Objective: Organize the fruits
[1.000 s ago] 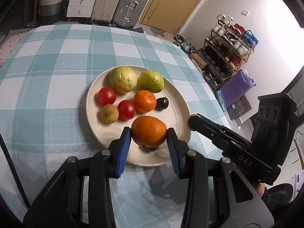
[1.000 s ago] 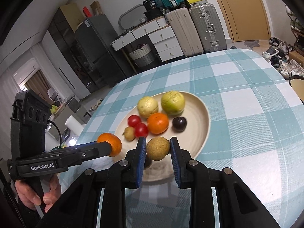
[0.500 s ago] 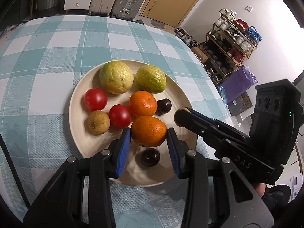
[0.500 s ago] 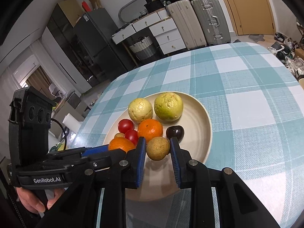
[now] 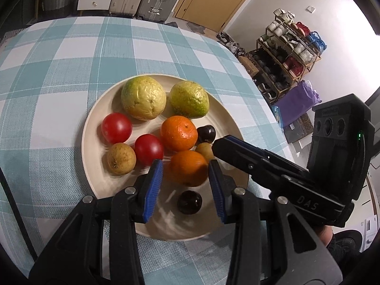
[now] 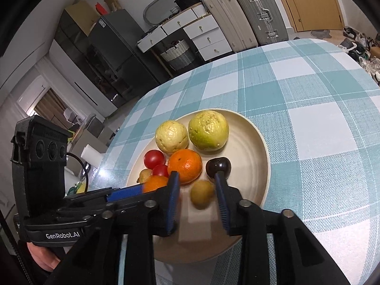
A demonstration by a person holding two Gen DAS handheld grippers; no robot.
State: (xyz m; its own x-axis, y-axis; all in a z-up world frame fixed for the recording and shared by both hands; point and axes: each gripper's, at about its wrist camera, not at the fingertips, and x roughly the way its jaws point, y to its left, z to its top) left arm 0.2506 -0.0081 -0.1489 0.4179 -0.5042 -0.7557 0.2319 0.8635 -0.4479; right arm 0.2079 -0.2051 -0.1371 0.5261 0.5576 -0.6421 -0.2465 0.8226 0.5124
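A cream plate [image 5: 95, 166] on the checked cloth holds two yellow-green guavas [image 5: 143, 97], two red tomatoes [image 5: 116, 127], an orange [image 5: 179, 133], two dark plums [image 5: 189, 201] and a small brown fruit [image 5: 121, 158]. My left gripper [image 5: 185, 173] is shut on a second orange [image 5: 188, 167], low over the plate's near side. My right gripper [image 6: 196, 178] is opening. A small brown fruit [image 6: 200, 193] sits blurred between its pads, on the plate, with a gap at the left pad. The right gripper [image 5: 219, 143] shows beside the held orange in the left wrist view.
The table's rounded edge runs close behind the plate in the right wrist view. A shoe rack [image 5: 289, 54] and purple bag stand beyond the table's right side. Suitcases [image 6: 258, 11], drawers and a basket stand far behind. A hand [image 6: 45, 258] grips the left tool.
Both grippers came forward and down over the plate. The right jaws opened and let go of the small brown fruit, which now rests on the plate. The left still grips its orange.
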